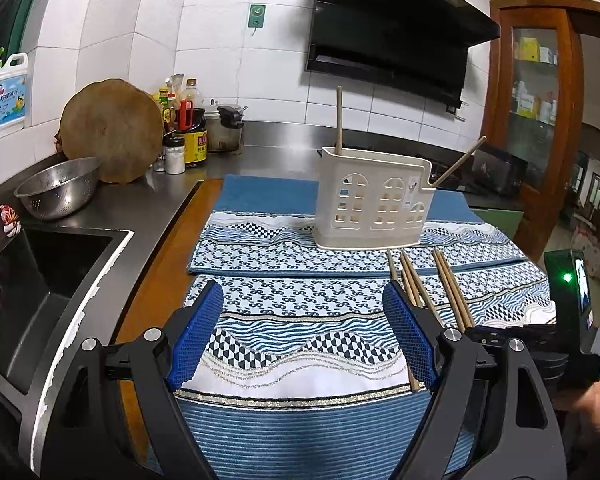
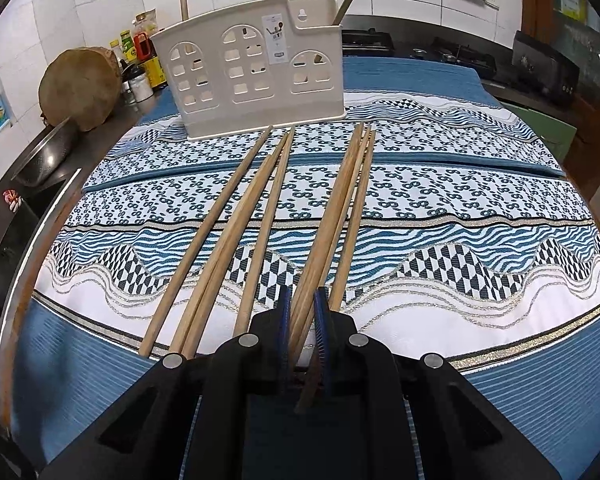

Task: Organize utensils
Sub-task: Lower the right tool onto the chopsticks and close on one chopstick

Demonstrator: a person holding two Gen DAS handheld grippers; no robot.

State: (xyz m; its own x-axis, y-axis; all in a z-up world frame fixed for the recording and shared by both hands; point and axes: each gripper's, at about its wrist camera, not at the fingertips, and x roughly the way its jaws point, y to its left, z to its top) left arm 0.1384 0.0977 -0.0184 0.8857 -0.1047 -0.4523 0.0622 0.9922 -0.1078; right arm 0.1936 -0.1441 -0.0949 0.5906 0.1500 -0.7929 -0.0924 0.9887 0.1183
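Low in the left wrist view, the left gripper (image 1: 302,334) hovers with jaws wide apart over the blue-and-white patterned cloth mat (image 1: 300,360) covering the surface, holding nothing. Toward the upper centre stands the cream plastic utensil holder with arched cut-outs (image 2: 256,72), two sticks already upright in it. At lower centre of the right wrist view, the right gripper (image 2: 303,336) has its jaws nearly together around the near ends of the tan wooden chopsticks (image 2: 332,216). More than one stick appears to lie between them, so a lift could drag a neighbour or let one slip.
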